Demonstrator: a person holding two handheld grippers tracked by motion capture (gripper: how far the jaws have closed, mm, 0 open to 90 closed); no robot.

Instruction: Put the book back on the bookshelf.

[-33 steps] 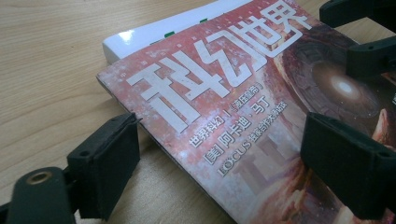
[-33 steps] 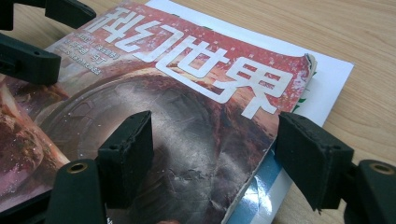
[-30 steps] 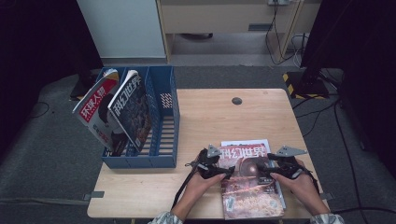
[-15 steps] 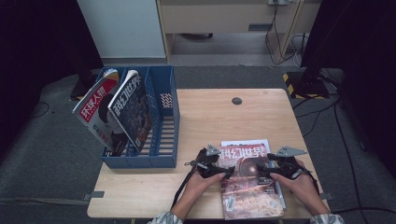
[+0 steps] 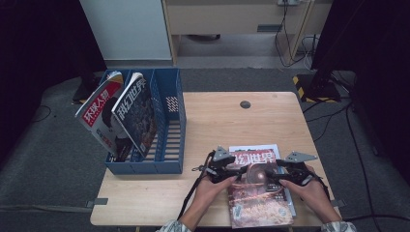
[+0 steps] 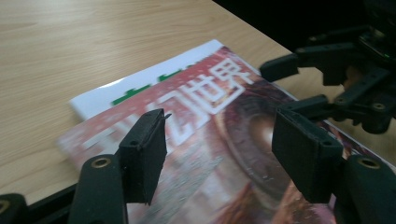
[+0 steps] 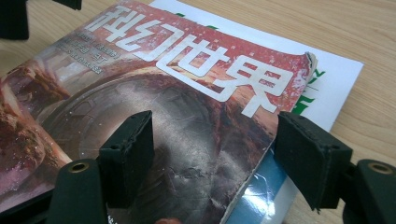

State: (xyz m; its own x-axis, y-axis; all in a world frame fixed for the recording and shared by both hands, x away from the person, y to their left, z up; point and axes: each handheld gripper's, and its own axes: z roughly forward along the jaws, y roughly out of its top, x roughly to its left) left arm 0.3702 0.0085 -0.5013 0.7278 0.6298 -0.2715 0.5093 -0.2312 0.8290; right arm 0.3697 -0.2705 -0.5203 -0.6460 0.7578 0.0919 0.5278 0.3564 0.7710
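Red magazine (image 5: pixel 258 193) titled 科幻世界, white lettering

Near the front edge of the pale wooden table (image 5: pixel 212 121), right of centre: a red-covered magazine (image 5: pixel 258 193), lying on a white-and-green booklet (image 5: pixel 270 149) that juts out behind and to the right. At the magazine's left edge, the left gripper (image 5: pixel 231 170); at its right edge, the right gripper (image 5: pixel 275 175). On the table's left side: a blue slotted plastic file rack (image 5: pixel 169 135), with two upright magazines (image 5: pixel 121 116) leaning in its left compartments. Behind centre: a small dark round disc (image 5: pixel 245 104).
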